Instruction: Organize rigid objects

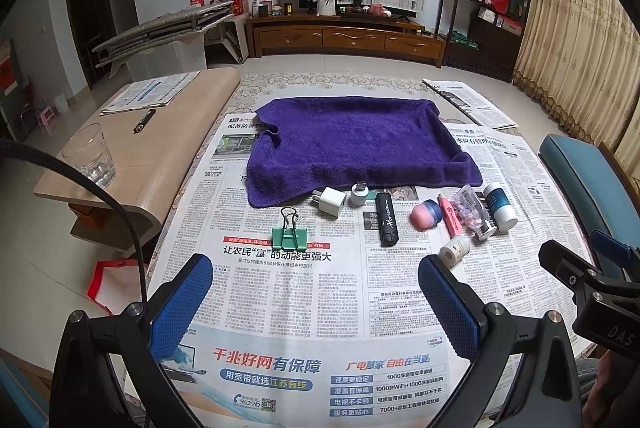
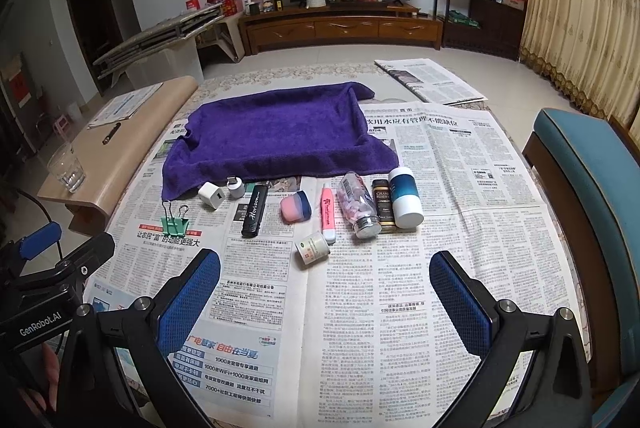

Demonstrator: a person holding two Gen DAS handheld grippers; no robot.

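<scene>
A purple towel (image 1: 356,144) (image 2: 276,136) lies spread on the newspaper-covered table. In front of it sits a row of small items: a green binder clip (image 1: 289,233) (image 2: 175,224), a white charger plug (image 1: 331,202) (image 2: 211,195), a black Horizon case (image 1: 386,219) (image 2: 254,211), a pink-blue capsule (image 1: 426,215) (image 2: 295,207), a pink marker (image 2: 327,214), a clear bottle (image 2: 359,205), a blue-white bottle (image 1: 500,207) (image 2: 405,197) and a small white jar (image 1: 454,248) (image 2: 313,248). My left gripper (image 1: 316,302) and right gripper (image 2: 325,302) hover open, near the table's front, holding nothing.
A wooden side table (image 1: 172,140) at the left carries a glass (image 1: 90,156), a pen (image 1: 144,121) and papers. A blue chair (image 2: 592,188) stands at the right. A folded newspaper (image 2: 430,80) lies behind the towel. A dark jar (image 2: 384,206) stands among the bottles.
</scene>
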